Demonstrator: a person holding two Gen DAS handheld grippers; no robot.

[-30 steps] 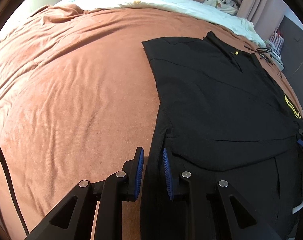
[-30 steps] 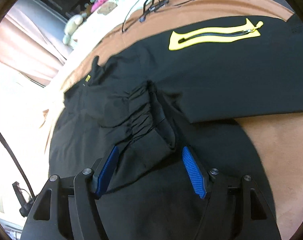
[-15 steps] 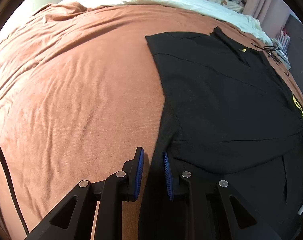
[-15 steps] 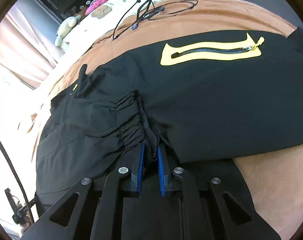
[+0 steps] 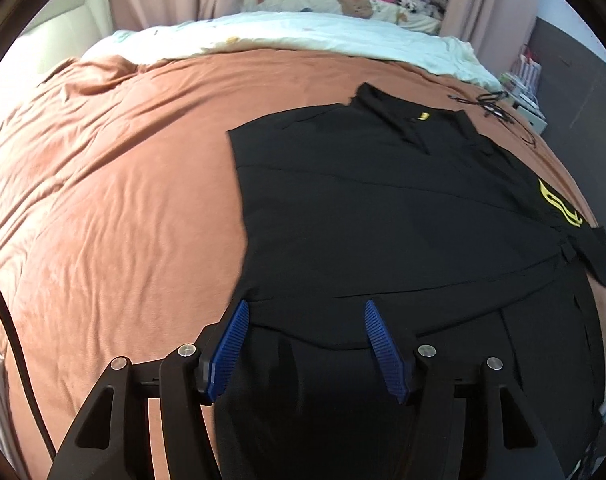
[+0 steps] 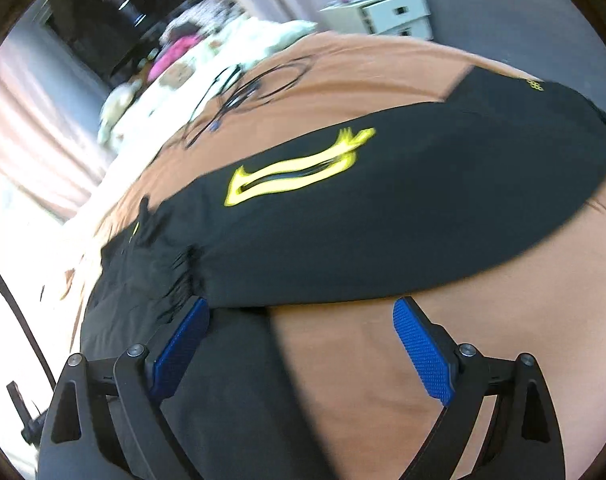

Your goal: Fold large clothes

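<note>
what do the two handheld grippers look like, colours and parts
Both the left gripper and the right gripper share one design: matte black angular linkage arms with triangular cutouts, round silver pivot bolts, and bright blue ribbed fingertip pads. A thin black cable runs beside the left one.

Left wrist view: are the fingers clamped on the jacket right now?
No, the left gripper stands wide open, its blue fingers spread apart over the black jacket with no fabric pinched between them.

No readable text, label or number shows anywhere.
</note>
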